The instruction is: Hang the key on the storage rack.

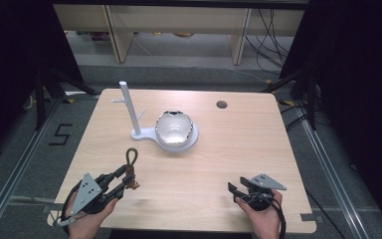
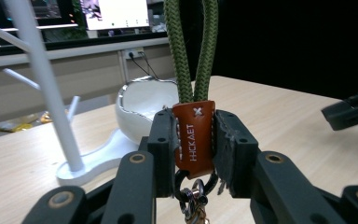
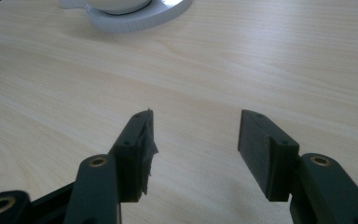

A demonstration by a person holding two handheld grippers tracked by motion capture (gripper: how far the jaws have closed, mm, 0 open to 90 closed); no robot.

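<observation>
Keychain: green braided cord loop (image 2: 190, 51) with a brown leather tab (image 2: 196, 137) stamped with letters, and a metal clip (image 2: 193, 198) hanging below; held up off the table at its near left part, loop pointing upward.
Left gripper (image 1: 125, 180): jaws clenched on the leather tab from both sides; the person's left hand (image 1: 87, 219) holds it at the table's near left edge.
Right gripper (image 3: 195, 144): jaws spread apart, nothing between them, low over bare wood at the near right; held by the right hand (image 1: 264, 221).
Bowl (image 1: 175, 128): white, glossy, seated on a round white base (image 1: 191, 142) near the table's middle.
Stand (image 1: 129, 107): white upright post with short side pegs, joined to the bowl's base, just left of the bowl.
Table (image 1: 219, 164): light wood, with a round hole (image 1: 222, 104) at the far right.
</observation>
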